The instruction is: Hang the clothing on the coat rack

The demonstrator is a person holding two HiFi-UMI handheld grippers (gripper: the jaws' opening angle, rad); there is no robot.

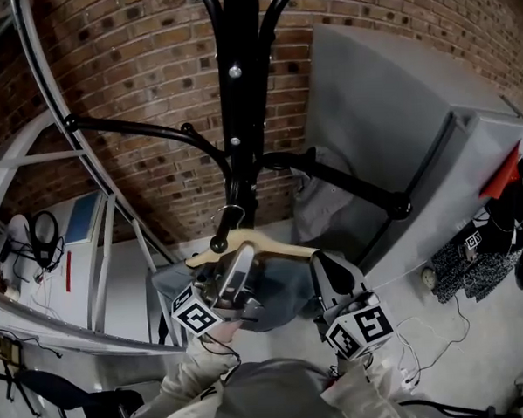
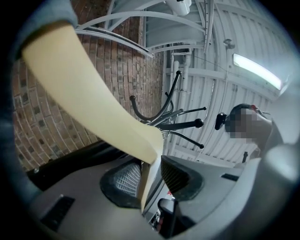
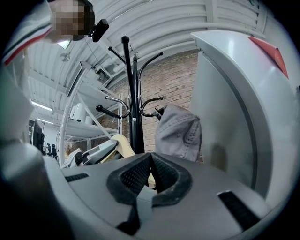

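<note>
I held the left gripper (image 1: 238, 270) up under the wooden hanger (image 1: 263, 241). Its jaws stood apart, and the thin edge of the hanger was between the two pads, with a free gap on one side, so they did not press it. The blue-grey clothing (image 1: 279, 295) hung from this hanger, just below it and in front of my grippers. The metal hook of the hanger was at a low arm of the black coat rack (image 1: 242, 91), close to the pole; I could not tell if it sat fully on that arm. My right gripper (image 1: 328, 270) was beside the right end of the hanger, with its jaws together at the tips and nothing visible between them. A grey fabric item (image 3: 180, 133) hung on another arm of the rack.
</note>
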